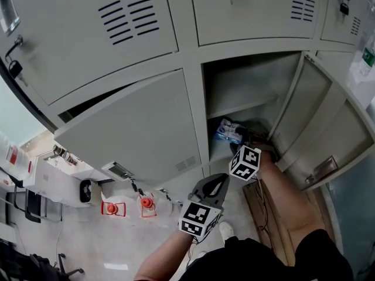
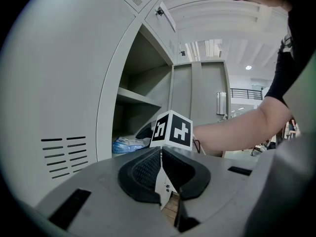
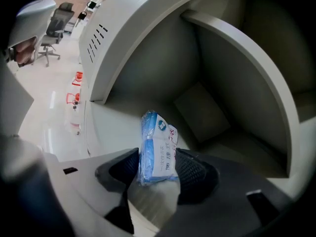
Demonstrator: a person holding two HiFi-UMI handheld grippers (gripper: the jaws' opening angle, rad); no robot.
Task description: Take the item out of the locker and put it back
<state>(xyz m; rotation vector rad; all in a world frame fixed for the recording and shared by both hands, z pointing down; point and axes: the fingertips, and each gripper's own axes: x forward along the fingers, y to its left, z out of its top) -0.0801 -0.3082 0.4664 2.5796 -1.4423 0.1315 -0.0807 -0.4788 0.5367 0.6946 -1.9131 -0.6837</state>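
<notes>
Blue-and-white packet (image 3: 157, 149) lies in the locker (image 3: 148, 73) between the right gripper's (image 3: 159, 168) spread jaws; the left gripper's (image 2: 162, 171) jaws are pressed together, empty.

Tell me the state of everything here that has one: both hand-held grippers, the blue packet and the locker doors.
Blue packet: inside the open locker, below the shelf.
Left hand-held gripper: shut, empty.
Right hand-held gripper: open, packet between its jaws.
Open locker's door: swung wide.
Neighbouring lower door: ajar.
Upper locker doors: closed.
</notes>
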